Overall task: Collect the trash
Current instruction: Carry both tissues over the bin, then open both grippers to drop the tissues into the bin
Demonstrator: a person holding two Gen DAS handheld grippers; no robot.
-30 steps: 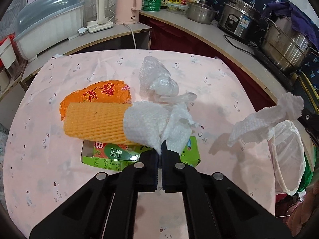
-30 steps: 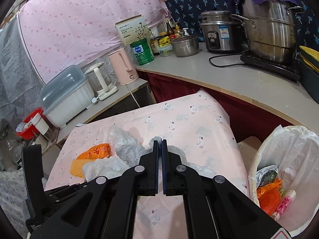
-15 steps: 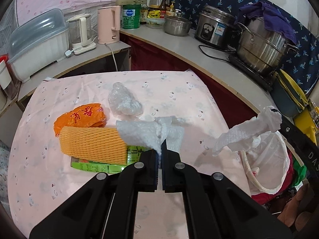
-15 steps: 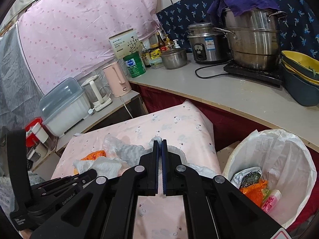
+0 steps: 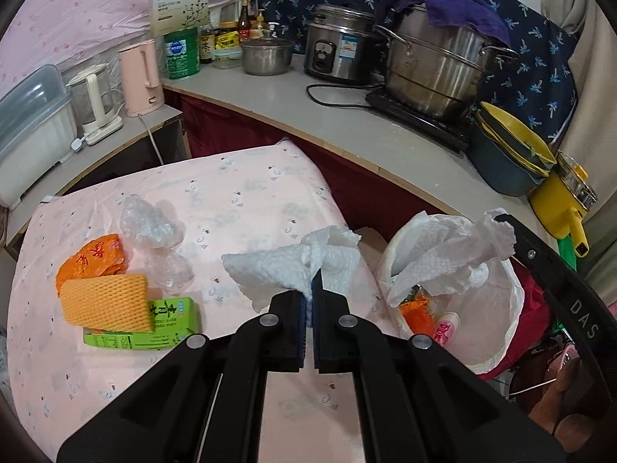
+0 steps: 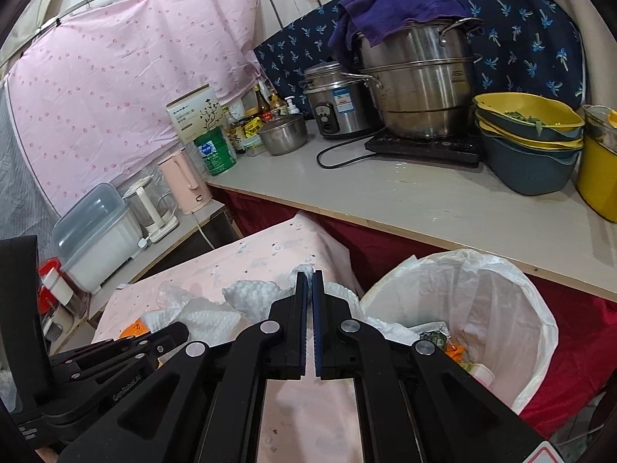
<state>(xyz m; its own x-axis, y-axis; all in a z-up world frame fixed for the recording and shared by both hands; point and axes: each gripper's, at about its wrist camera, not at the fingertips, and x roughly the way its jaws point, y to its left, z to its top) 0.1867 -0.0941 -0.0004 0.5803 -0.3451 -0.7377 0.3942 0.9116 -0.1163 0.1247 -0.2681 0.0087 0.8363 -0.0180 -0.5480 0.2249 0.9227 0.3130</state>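
Observation:
My left gripper (image 5: pixel 309 293) is shut on a crumpled white paper towel (image 5: pixel 285 266), held above the pink table's right edge. My right gripper (image 6: pixel 309 281) is shut on a second paper towel (image 6: pixel 254 295); in the left wrist view that towel (image 5: pixel 455 258) hangs over the white-lined trash bin (image 5: pixel 497 308). The bin (image 6: pixel 501 308) holds wrappers and a small bottle. An orange wrapper (image 5: pixel 90 256), orange foam net (image 5: pixel 106 301), green carton (image 5: pixel 154 330) and clear plastic wrap (image 5: pixel 152 227) lie on the table.
The pink-clothed table (image 5: pixel 239 193) sits below a curved counter (image 5: pixel 347 131) with a steel pot (image 5: pixel 435 73), rice cooker (image 5: pixel 339 50), stacked bowls (image 5: pixel 509 150) and pink kettle (image 5: pixel 140 77). The left gripper shows in the right wrist view (image 6: pixel 96 362).
Both grippers lifted their paper towels and moved right toward the bin. The right gripper's towel now hangs over the bin opening; the left's towel left the pile on the table.

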